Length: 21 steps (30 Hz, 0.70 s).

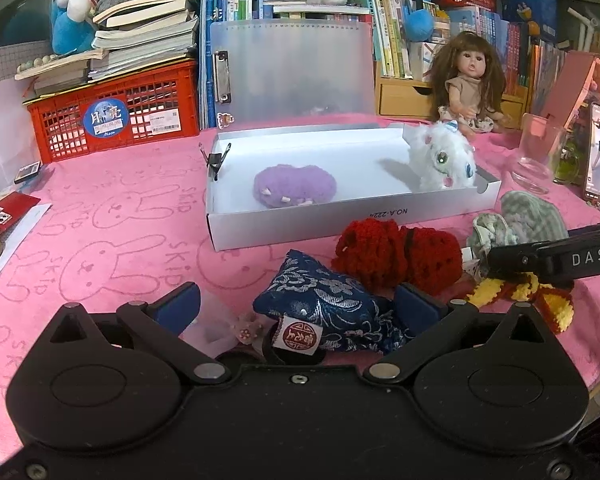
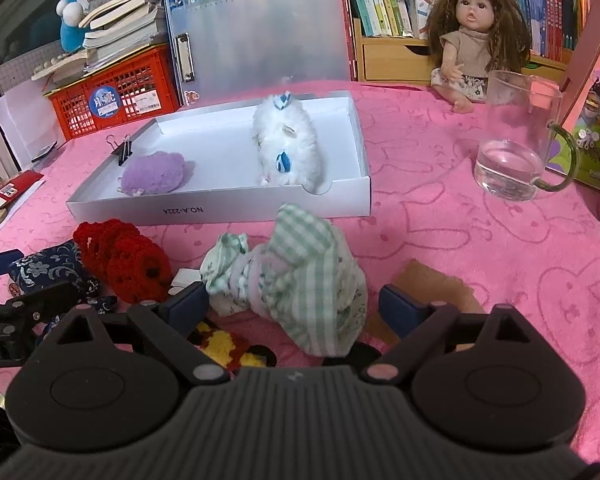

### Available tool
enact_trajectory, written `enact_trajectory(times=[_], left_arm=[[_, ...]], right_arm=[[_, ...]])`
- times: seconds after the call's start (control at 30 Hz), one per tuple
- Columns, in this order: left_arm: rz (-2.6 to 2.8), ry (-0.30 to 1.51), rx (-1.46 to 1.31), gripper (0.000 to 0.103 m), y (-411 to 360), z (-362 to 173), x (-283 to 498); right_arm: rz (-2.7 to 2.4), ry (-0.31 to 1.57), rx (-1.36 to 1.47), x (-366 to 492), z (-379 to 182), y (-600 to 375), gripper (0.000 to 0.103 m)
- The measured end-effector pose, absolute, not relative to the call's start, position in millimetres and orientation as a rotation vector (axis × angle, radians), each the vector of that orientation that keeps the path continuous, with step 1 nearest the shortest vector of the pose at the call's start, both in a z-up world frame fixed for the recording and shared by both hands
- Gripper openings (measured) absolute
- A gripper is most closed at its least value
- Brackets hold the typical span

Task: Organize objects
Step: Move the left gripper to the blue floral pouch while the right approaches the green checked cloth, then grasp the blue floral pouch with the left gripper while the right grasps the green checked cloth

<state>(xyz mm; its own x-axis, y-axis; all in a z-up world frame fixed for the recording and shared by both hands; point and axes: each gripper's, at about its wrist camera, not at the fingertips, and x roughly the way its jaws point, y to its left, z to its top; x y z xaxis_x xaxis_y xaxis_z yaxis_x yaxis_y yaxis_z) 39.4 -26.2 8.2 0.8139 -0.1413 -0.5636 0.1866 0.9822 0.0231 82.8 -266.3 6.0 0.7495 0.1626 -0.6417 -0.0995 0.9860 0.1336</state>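
Two plush toys lie inside the shallow white cardboard box [image 1: 380, 220] on the pink rabbit-print cloth covering the desk [image 1: 100, 240]: a flat fuzzy purple toy [image 1: 294, 186] near its left end and a fluffy white toy with blue markings [image 1: 444, 160] at its right end. A black binder clip [image 1: 216, 159] grips the box's left wall. In front of the box, outside it, sits a loose row of soft things: a dark blue brocade pouch with a silver floral pattern [image 1: 328, 304], a red crocheted piece [image 1: 396, 260], a yellow-and-red crocheted piece [image 1: 540, 296] and a bundle of green checked fabric [image 2: 300, 280]. The left gripper [image 1: 296, 304] is spread wide, its blue-padded fingers on either side of the brocade pouch, the right pad close against it and the left pad apart, so nothing is clamped. The right gripper [image 2: 294, 304] is likewise wide open around the green checked bundle, both pads standing clear of the cloth. Behind the box stand a frosted translucent clipboard [image 1: 292, 68], a red plastic crate [image 1: 116, 116] under stacked books, and a long-haired doll [image 1: 470, 80]; a clear glass mug [image 2: 516, 136] stands to the right.
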Motion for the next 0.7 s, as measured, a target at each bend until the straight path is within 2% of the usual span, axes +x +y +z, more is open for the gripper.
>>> enact_trajectory(times=[0.7], left_arm=[[-0.192,0.648,0.072,0.103,-31,0,50]], right_arm=[[0.142,0.692,0.072,99,5,-259,0.098]])
